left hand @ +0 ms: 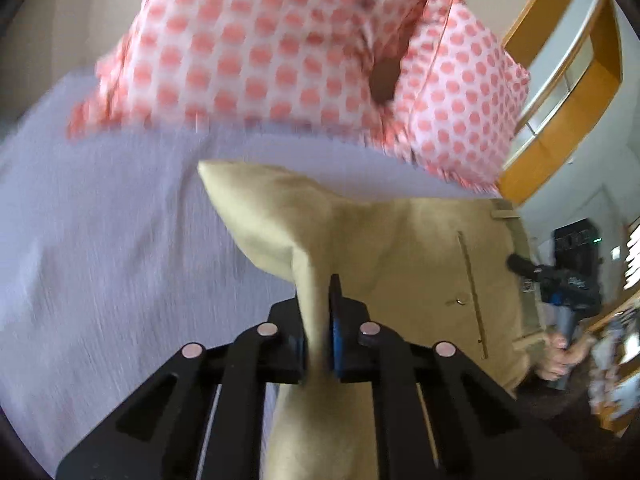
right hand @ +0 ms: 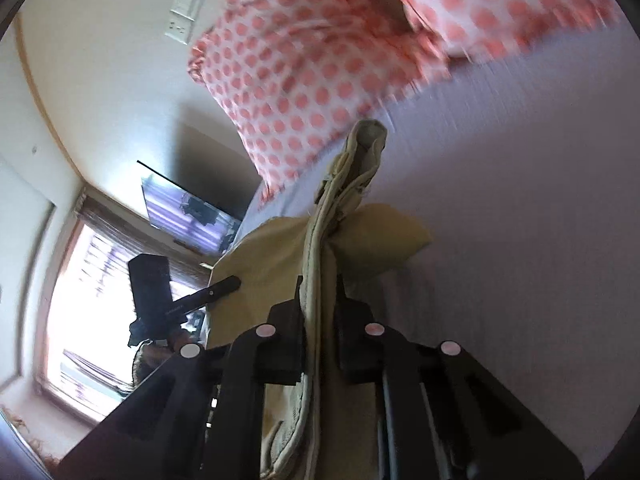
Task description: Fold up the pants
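Note:
The tan pants [left hand: 384,248] hang in the air above a bed with a pale lilac sheet [left hand: 100,248]. My left gripper [left hand: 318,320] is shut on a pinched fold of the tan fabric. In the right wrist view, my right gripper [right hand: 320,300] is shut on the pants' waistband [right hand: 344,184], whose cream lining sticks up between the fingers. The other gripper [right hand: 160,300] shows at the left of that view, at the pants' [right hand: 272,264] far edge. The right hand with its gripper [left hand: 560,280] shows at the right of the left wrist view.
A pillow with pink dots [left hand: 300,60] lies at the head of the bed, also in the right wrist view [right hand: 320,60]. Wooden shelving [left hand: 560,100] stands at the right. A bright window [right hand: 92,300] and a wall screen [right hand: 188,216] are at the left.

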`<state>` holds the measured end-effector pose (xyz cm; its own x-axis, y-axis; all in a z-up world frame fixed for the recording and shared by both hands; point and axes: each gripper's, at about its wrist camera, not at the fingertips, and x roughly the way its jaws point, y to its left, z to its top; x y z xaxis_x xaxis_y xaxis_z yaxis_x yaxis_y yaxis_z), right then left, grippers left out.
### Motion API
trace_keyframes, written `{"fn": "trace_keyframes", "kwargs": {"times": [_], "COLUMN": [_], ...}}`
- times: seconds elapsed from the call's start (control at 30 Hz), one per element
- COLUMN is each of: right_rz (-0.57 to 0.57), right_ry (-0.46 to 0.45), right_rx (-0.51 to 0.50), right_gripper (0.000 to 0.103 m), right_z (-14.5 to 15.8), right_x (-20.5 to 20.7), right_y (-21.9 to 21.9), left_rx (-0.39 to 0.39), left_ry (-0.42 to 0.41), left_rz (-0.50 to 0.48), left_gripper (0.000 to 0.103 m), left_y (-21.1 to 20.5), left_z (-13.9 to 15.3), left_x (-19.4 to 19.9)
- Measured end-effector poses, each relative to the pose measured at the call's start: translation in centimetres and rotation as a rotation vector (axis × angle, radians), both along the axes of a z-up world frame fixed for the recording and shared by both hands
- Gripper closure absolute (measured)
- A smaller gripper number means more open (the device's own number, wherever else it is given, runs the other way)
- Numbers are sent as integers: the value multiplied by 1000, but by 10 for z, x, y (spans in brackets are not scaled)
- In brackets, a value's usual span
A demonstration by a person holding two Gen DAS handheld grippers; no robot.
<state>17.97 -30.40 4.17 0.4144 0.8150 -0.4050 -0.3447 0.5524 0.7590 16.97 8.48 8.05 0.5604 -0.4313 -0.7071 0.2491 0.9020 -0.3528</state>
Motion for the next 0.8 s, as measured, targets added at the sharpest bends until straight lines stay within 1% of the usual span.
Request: {"fn": "trace_keyframes", "kwargs": {"times": [0.03, 0.07, 0.1, 0.17, 0.2, 0.23, 0.27, 0.3, 0.33, 0.37, 0.4, 0.43, 0.47, 0.5, 0.53, 0.57, 0.6, 0.63, 0.67, 0.7, 0.73, 0.77, 0.8], "right_rz": [-12, -35, -51, -113, -141, -158, -172, -191, -199, -204, -244, -290, -305, -303, -282, -252, -220, -205, -191, -188, -196, -200, -209], "right_ry": [-22, -39, -42, -25, -2, 29, 73, 119, 134, 126, 94, 51, 23, -14, -28, -32, -21, -1, 30, 87, 138, 164, 155], "right_rx": [-16, -31, -39, -89, -133, -166, -216, -304, -330, -332, -352, -355, -324, -237, -185, -157, -163, -174, -185, -211, -230, -231, -227], "right_gripper": [92, 92, 92, 92, 92, 91, 89, 84, 76, 75, 73, 68, 56, 48, 37, 36, 36, 34, 29, 26, 25, 25, 25], "right_z": [8, 14, 15, 5, -5, -15, -28, -42, -47, -45, -35, -22, -15, -5, -1, 1, 1, -3, -9, -20, -31, -37, -38], "right_x": [10, 27, 38, 69, 82, 91, 101, 107, 108, 106, 98, 89, 84, 75, 70, 69, 70, 72, 76, 83, 90, 94, 95], "right_y": [1, 1, 0, -5, -5, -5, -1, 2, 1, -1, -8, -17, -23, -30, -31, -27, -19, -12, -6, 0, 3, 6, 5], "left_rx": [21, 34, 46, 86, 108, 144, 158, 151, 141, 140, 139, 115, 77, 34, -15, -39, -59, -87, -100, -99, -86, -79, -81], "left_ry": [-26, -38, -40, -2, 32, 96, 132, 148, 130, 119, 95, 73, 51, 31, 8, 1, 8, 38, 77, 114, 152, 174, 157], "left_rz": [15, 33, 56, 104, 125, 152, 162, 163, 162, 164, 178, 181, 178, 168, 136, 107, 81, 49, 31, 29, 39, 47, 60], "left_gripper": [95, 95, 95, 94, 92, 88, 85, 79, 79, 79, 79, 81, 81, 81, 80, 78, 75, 74, 73, 73, 73, 75, 78], "left_y": [-4, -6, -7, -10, -11, -13, -14, -13, -9, -6, 3, 9, 14, 18, 18, 15, 10, 2, -7, -11, -17, -20, -19], "left_z": [6, 7, 7, -6, -16, -33, -45, -52, -50, -47, -40, -34, -27, -21, -16, -14, -16, -22, -31, -39, -52, -61, -64], "left_x": [15, 28, 42, 74, 87, 101, 107, 108, 104, 100, 91, 82, 74, 66, 57, 52, 49, 50, 54, 58, 64, 68, 70]}}
